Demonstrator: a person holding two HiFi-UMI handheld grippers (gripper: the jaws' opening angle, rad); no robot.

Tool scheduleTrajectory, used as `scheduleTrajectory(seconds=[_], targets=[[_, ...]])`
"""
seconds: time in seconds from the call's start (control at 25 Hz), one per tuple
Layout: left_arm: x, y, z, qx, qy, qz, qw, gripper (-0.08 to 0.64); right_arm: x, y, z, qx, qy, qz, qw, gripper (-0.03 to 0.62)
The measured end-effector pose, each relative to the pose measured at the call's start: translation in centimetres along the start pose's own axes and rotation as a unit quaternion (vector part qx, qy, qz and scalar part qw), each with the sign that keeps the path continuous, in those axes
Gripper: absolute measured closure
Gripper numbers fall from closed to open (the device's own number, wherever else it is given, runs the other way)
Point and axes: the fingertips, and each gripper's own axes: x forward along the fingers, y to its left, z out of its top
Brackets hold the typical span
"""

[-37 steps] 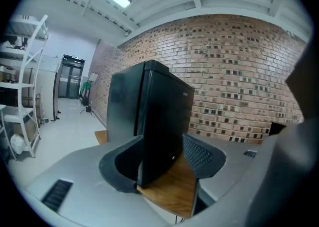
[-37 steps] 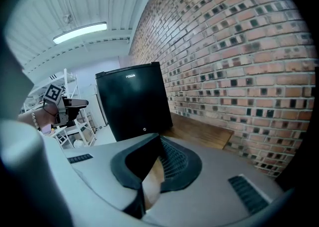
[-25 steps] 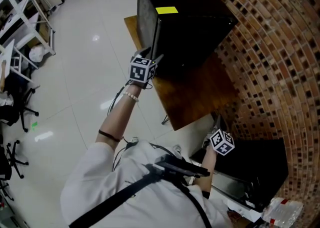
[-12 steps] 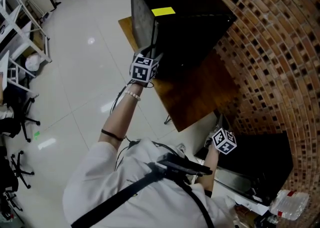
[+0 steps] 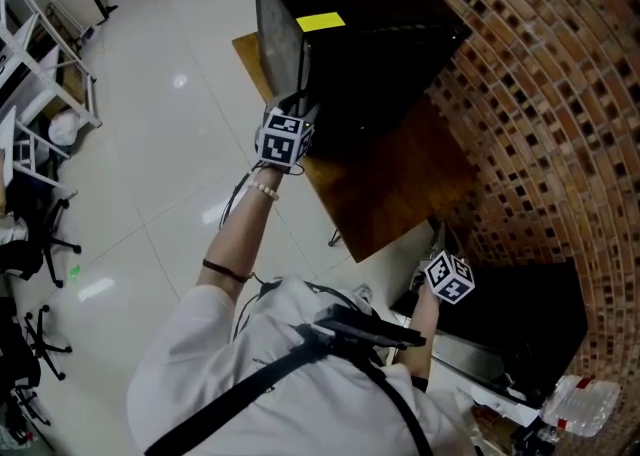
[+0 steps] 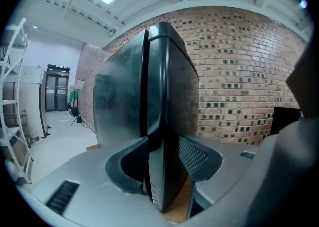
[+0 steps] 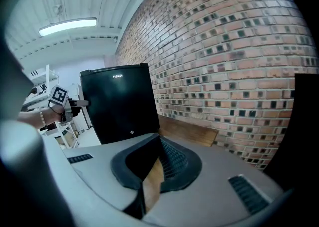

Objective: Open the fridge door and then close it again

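Left gripper (image 6: pixel 163 142) has its jaws spread wide and they have just been closing. The door edge (image 6: pixel 158 111) stands between them, and I cannot see the pads biting it yet. That edge runs upright, straight ahead of the tool, so I judge the pull must swing it sideways, away from the hinge. The door looks shut, with only a dark seam against the body.

Right gripper (image 7: pixel 158 144) is clenched on nothing and hangs well apart from the fridge (image 5: pixel 370 34), off the near end of the table (image 5: pixel 400 184), so the left hand is the nearer by far.

The fridge stands on the table against the brick wall (image 7: pixel 224 47). What it holds cannot be seen.
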Motion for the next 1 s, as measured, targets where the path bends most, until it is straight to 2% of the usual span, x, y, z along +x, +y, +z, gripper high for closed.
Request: scheduleTrajectory(seconds=[0.24,0.48,0.64,1.0], targets=[[-0.1,-0.2,0.1,0.006,0.002,-0.005,1.0,0.379,0.2,0.4,0.1,-0.001,0.001,0.01,1.0,0.592],[-0.3,-0.6,0.1,0.004,0.011,0.012,0.9999,0.374,0.3,0.0,0.9,-0.006,-0.004,0.014,1.0,0.592],[-2.2,-4.0,-0.4,0.019,0.009,0.01,0.9997,0.388,0.7,-0.2,1.0,-0.003,-0.004,0.019,1.0,0.592],[-5.4,-11.2,-1.6,0.018,0.011,-0.004,0.9998,0.417,0.4,0.7,1.4,-0.015,-0.006,0.051,0.999,0.592]])
